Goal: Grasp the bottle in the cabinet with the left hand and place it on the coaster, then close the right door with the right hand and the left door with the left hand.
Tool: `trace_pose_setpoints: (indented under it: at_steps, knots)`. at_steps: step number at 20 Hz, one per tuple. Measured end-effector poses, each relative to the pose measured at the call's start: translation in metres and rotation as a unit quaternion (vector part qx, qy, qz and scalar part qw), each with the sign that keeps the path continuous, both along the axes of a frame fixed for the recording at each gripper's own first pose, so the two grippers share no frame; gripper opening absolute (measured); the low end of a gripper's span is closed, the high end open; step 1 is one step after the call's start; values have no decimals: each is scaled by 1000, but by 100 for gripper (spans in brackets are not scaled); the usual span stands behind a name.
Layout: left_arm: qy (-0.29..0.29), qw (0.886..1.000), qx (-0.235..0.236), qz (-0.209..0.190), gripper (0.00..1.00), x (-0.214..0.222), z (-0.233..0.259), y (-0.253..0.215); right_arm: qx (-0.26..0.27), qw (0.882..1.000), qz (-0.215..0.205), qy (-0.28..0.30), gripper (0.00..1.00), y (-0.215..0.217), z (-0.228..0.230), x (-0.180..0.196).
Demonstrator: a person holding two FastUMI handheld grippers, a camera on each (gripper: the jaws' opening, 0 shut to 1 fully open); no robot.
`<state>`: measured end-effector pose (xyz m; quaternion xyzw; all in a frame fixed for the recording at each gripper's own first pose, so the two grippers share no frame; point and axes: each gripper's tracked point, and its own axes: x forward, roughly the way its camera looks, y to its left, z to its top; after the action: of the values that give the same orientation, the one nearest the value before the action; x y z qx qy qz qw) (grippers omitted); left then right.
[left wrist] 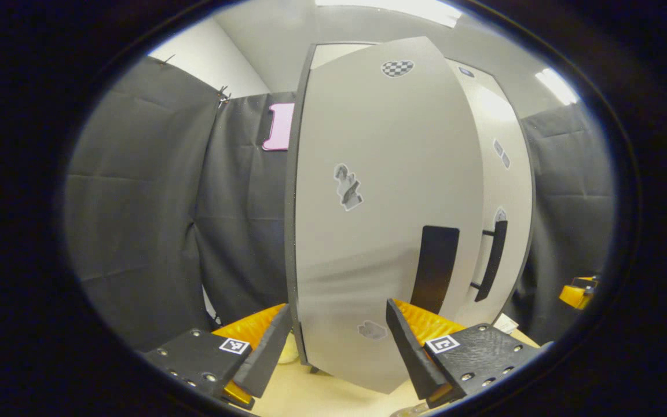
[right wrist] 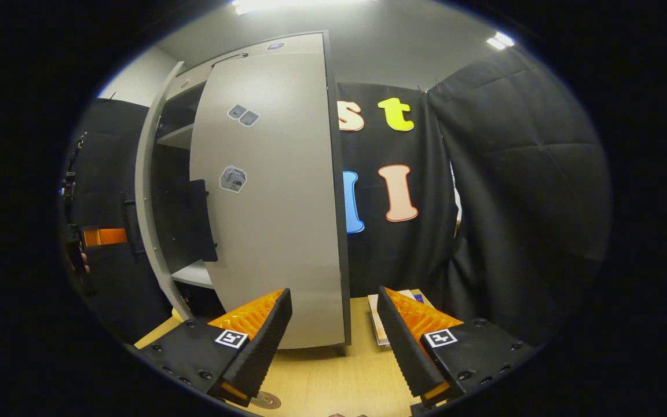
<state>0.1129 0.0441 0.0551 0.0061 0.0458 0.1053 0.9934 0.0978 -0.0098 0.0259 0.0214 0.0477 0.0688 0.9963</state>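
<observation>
A: Left gripper view: the left gripper (left wrist: 333, 347) is held level and points straight at the grey cabinet's left door (left wrist: 385, 208), close in front of it. Its two black-and-orange fingers (left wrist: 264, 347) stand wide apart with nothing between them.

B: Is it touching the door?

A: I cannot tell; the door's lower part sits in the gap between the fingers. Its flat black handle (left wrist: 435, 267) is just right of centre. The right door (left wrist: 510, 191), with a black bar handle (left wrist: 493, 260), lies beyond to the right.

B: And the other hand?

A: In the right gripper view the right gripper (right wrist: 333, 341) hovers over the pale wooden table (right wrist: 333, 376), also wide open and empty, facing the right door's (right wrist: 270, 197) edge. That door stands ajar, and two white shelves (right wrist: 180, 136) show inside.

B: The bottle?

A: Cannot make it out. A round disc (right wrist: 265, 399), possibly the coaster, lies on the table by the left finger.
</observation>
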Motion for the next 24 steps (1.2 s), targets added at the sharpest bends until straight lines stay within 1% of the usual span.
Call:
trace_pose_setpoints:
  at_steps: [2, 5, 6, 7, 8, 11, 13, 14, 15, 18, 20, 21, 22, 23, 24]
  knots:
    - [5, 1000, 2, 18, 99, -3, -3, -6, 3, 1000, 10, 6, 95, -6, -2, 4]
    - [17, 999, -1, 49, 99, -15, -8, -10, -6, 1000, 21, 4, 95, -15, -1, 14]
    - [19, 998, 2, 56, 99, -20, -8, -11, -10, 1000, 24, 1, 92, -17, 3, 19]
    - [18, 998, 6, 62, 99, -27, -7, -14, -12, 1000, 28, -3, 92, -18, 4, 22]
    - [15, 998, 11, 63, 99, -32, -5, -18, -14, 999, 29, -6, 96, -20, 8, 26]
    - [5, 997, 26, 69, 99, -49, 3, -30, -11, 999, 43, -9, 96, -21, 12, 29]
    - [0, 997, 36, 69, 94, -61, 7, -38, -8, 998, 54, -9, 96, -17, 13, 30]
    - [-2, 997, 38, 68, 99, -65, 7, -41, -8, 998, 55, -7, 92, -16, 15, 30]
    - [-2, 997, 35, 63, 99, -68, 7, -45, -8, 998, 56, -7, 96, -14, 14, 29]
    - [-9, 999, 24, 45, 100, -72, 7, -49, -3, 998, 54, -18, 96, -5, 22, 27]
    - [-7, 999, 20, 34, 100, -70, 4, -50, -2, 999, 42, -20, 96, -1, 24, 26]
    - [-4, 999, 15, 28, 100, -72, 1, -51, -2, 999, 37, -20, 92, 4, 24, 25]
    - [-3, 1000, 13, 24, 100, -73, 0, -50, -2, 999, 32, -22, 96, 8, 25, 23]
    - [-1, 1000, 12, 20, 100, -73, -1, -51, -3, 999, 29, -24, 96, 12, 26, 22]
    - [1, 1000, 12, 18, 89, -73, -2, -50, -6, 999, 26, -25, 96, 16, 26, 22]
